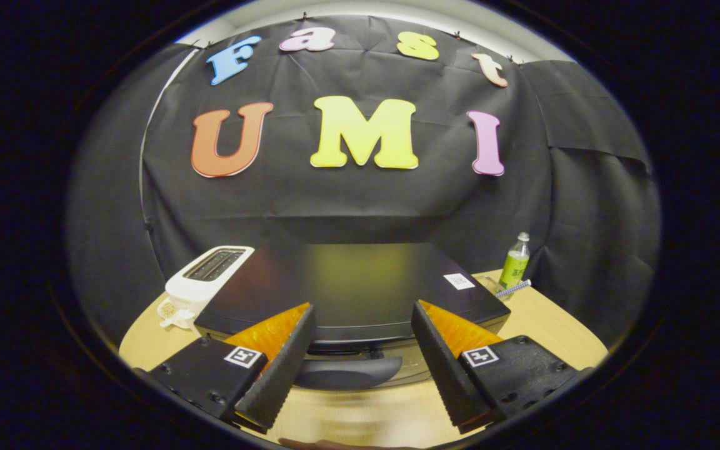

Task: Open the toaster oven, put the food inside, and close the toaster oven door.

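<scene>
Round wooden table [554, 325] under everything. Black toaster oven [354, 287] sits mid-table, just ahead of the fingers; its dark door handle [344, 372] lies in the gap between them. White toaster [207, 278] beside it, green bottle [515, 260] on the other side. Gripper [360, 359] spread wide, gripping nothing.

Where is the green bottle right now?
In the gripper view, the green bottle stands on the wooden table, at the far right corner of the black toaster oven, beyond the open tool.
</scene>
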A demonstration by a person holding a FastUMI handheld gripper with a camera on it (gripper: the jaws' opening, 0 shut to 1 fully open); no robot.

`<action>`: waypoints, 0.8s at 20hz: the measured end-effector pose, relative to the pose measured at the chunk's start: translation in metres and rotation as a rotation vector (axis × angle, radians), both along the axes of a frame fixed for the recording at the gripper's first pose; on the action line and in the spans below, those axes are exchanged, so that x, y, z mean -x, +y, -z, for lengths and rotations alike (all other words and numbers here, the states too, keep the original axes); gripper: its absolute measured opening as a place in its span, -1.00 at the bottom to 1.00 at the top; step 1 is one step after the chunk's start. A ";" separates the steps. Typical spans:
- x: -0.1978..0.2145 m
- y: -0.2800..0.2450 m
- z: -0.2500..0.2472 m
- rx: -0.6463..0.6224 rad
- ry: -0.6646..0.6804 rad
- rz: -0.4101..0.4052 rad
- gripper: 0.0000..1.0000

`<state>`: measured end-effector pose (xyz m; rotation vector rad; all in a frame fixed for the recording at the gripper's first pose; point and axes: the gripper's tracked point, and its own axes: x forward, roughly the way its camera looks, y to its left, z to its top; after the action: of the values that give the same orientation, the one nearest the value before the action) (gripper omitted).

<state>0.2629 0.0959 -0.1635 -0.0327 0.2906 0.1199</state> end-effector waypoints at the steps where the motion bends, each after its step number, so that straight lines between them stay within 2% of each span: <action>1: -0.001 -0.001 0.006 0.010 0.021 0.001 1.00; 6: 0.001 -0.003 0.011 -0.064 0.041 -0.034 1.00; 10: 0.010 -0.011 0.009 -0.028 0.026 -0.032 1.00; 11: 0.011 -0.011 0.015 -0.026 0.038 -0.033 1.00; 12: 0.016 -0.012 0.037 0.004 0.131 -0.044 1.00; 13: 0.016 -0.012 0.026 -0.042 0.082 -0.041 0.99; 16: 0.024 -0.016 0.035 -0.122 0.114 -0.057 1.00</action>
<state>0.2392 0.0799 -0.1988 0.0870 0.3957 0.1960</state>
